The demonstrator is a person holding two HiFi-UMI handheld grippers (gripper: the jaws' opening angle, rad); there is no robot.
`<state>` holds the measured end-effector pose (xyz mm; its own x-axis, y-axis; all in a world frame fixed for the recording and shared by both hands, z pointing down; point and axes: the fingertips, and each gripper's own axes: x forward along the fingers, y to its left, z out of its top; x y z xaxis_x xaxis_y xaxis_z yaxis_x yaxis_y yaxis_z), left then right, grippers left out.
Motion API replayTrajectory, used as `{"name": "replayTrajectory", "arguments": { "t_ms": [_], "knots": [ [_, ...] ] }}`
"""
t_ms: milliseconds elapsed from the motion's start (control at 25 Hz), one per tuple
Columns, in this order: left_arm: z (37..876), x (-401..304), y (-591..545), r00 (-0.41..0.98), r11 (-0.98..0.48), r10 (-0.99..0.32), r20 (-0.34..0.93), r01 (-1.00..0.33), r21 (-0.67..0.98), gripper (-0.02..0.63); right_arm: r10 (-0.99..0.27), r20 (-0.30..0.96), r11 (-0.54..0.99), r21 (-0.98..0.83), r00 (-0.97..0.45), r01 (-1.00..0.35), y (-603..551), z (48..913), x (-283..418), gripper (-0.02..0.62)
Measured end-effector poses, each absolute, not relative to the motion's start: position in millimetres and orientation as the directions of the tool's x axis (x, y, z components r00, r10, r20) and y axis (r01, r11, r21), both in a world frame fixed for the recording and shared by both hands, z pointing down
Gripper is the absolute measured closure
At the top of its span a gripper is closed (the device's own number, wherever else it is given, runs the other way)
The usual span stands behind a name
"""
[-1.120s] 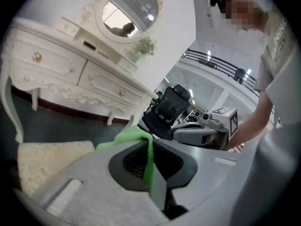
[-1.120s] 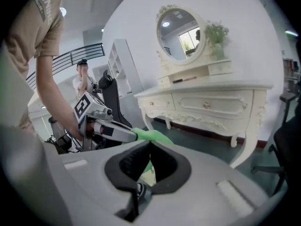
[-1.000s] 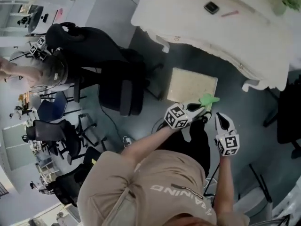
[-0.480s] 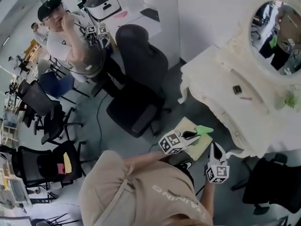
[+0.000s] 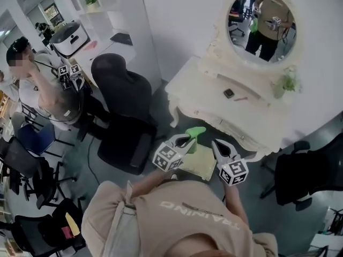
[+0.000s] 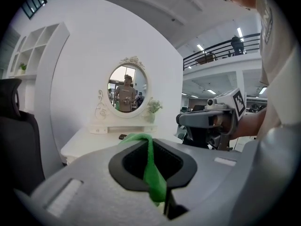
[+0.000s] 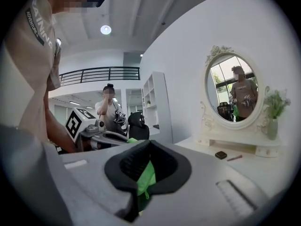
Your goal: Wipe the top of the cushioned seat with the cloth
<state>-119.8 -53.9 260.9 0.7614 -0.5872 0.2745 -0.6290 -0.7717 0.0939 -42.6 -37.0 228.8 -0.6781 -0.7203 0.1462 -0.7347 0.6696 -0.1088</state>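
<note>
1. cloth — bright green, held up in front of the dressing table, above the cushioned seat.
2. left gripper is clenched on the cloth; in the left gripper view the green strip runs down between its closed jaws.
3. right gripper is just beside it, also at the table's front; its jaws are closed too, and the right gripper view shows a small green fold of the cloth pinched low between them.
4. the seat is pale beige with a flat top. it sits on the floor close under the table's front edge, partly covered by the two grippers.
5. the table is white with curved legs and stands against a white wall. an oval mirror rises from its back, and a small plant stands at its right end.
6. left of the table is a black office chair on the grey floor. farther left stands another person — white shelves line the wall behind.
</note>
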Motion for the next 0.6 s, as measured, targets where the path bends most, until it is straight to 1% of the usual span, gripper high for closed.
{"name": "replayTrajectory", "arguments": {
  "t_ms": [360, 600],
  "knots": [
    [209, -101, -69, 0.793, -0.803, -0.582, 0.179, -0.595, 0.031, 0.581, -0.740, 0.145, 0.657, -0.055, -0.657, -0.752, -40, 202, -36, 0.591],
    [196, -114, -88, 0.789, -0.798, -0.596, 0.147, -0.603, -0.004, 0.581, -0.751, 0.100, 0.657, 0.012, -0.653, -0.754, -57, 182, -42, 0.591]
  ]
}}
